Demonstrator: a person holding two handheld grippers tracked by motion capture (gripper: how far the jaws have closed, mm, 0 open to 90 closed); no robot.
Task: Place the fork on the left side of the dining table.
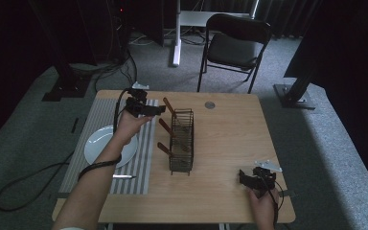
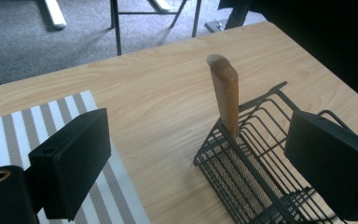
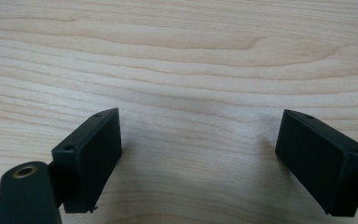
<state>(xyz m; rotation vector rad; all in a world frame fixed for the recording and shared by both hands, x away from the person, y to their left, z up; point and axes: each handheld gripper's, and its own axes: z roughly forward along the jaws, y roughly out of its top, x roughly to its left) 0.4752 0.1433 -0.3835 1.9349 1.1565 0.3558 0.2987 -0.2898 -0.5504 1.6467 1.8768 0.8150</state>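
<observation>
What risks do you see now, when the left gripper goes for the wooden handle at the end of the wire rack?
1. The open left gripper has one jaw above the wire rack; closing could catch the wire instead of the wooden handle.
2. The handle leans; a poor grip may let it slip.
3. The rack looks light and could tip, because the right gripper rests away from it.

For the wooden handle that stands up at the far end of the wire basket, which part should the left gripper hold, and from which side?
Grip the wooden handle on its free upper part, above the wire basket rim. It leans nearly upright with open space around the top, so the left gripper, jaws already open, probably best comes from the placemat side.
</observation>
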